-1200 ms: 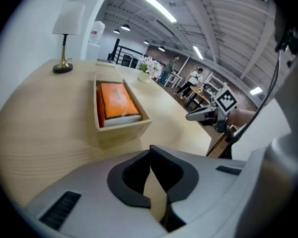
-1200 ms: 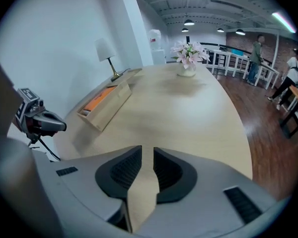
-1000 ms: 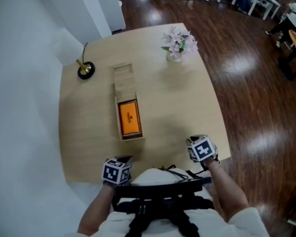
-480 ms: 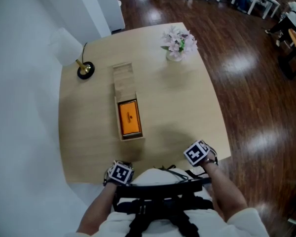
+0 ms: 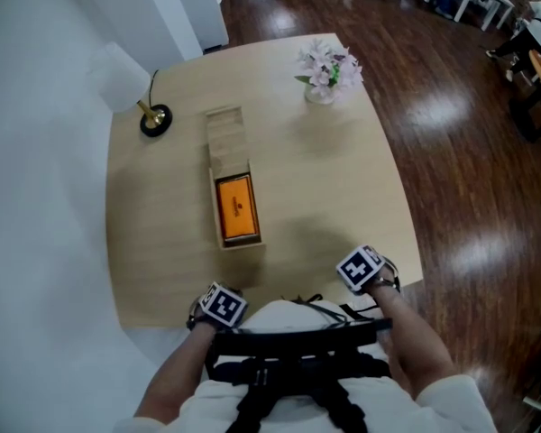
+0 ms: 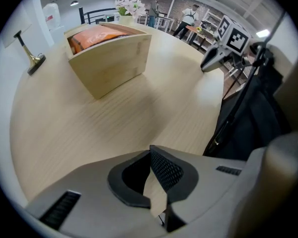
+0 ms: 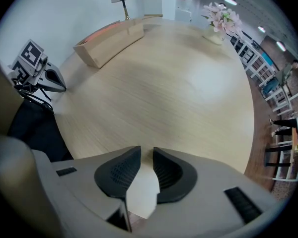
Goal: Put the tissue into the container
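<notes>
We hold the left gripper (image 6: 150,155) with its jaws shut tip to tip and nothing between them, pointing down over the near edge of the table (image 5: 325,197). The right gripper (image 7: 147,155) is all but closed, only a thin slit showing between its tips, and it is empty too; it hangs over the near right corner of the table. The two grippers sit well apart, one on each side of the black straps (image 5: 288,341) on our chest. Ahead of the left gripper, toward the middle of the table, lies a long wooden box (image 5: 225,142). The orange tissue pack (image 5: 237,207) rests inside its near half, while the far half shows plain wood. Beyond the box, at the far left edge, stands a lamp (image 5: 153,115) with a dark round base. A small vase of pale flowers (image 5: 325,66) stands at the far right corner. Dark wooden floor (image 5: 469,152) surrounds the table.
</notes>
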